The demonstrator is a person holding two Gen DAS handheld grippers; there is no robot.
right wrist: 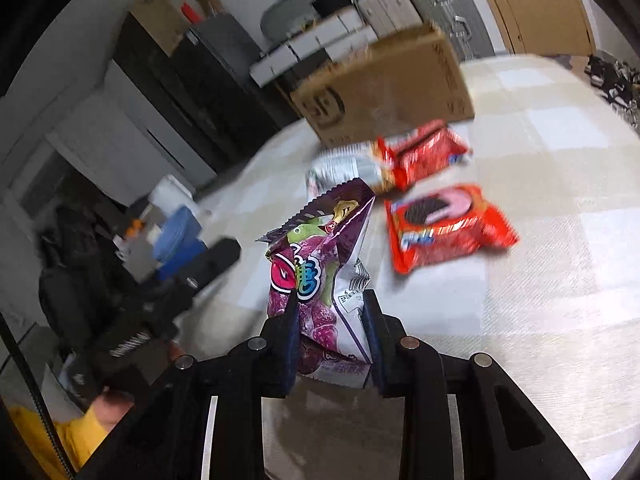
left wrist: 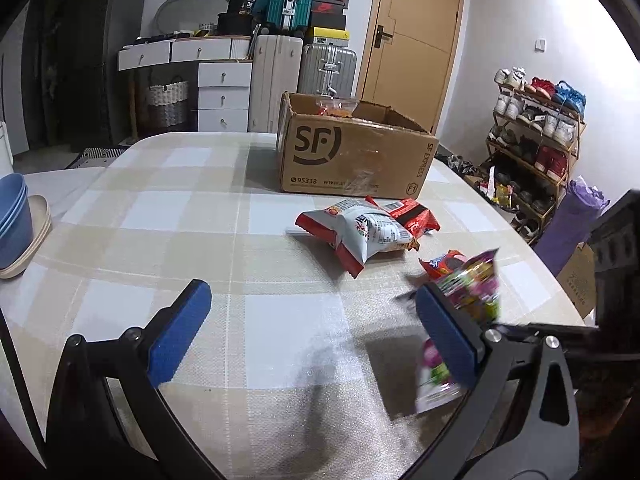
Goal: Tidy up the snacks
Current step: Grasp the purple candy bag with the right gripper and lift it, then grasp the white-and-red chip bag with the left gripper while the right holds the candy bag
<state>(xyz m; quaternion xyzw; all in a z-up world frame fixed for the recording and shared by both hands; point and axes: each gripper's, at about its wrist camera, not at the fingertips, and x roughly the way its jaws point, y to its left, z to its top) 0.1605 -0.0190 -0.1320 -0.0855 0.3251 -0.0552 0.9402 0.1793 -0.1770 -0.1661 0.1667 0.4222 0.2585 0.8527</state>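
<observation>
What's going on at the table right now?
The right gripper is shut on a purple candy bag, holding it above the table. The left gripper is open with nothing in it. Three more snack packs lie in front of the cardboard box, which already has something inside.

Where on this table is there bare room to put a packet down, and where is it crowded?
Free: the checked cloth between the blue bowls and the cardboard box, and ahead of the left gripper. Crowded: the white-red packet, red packet and cookie packet before the box.
</observation>
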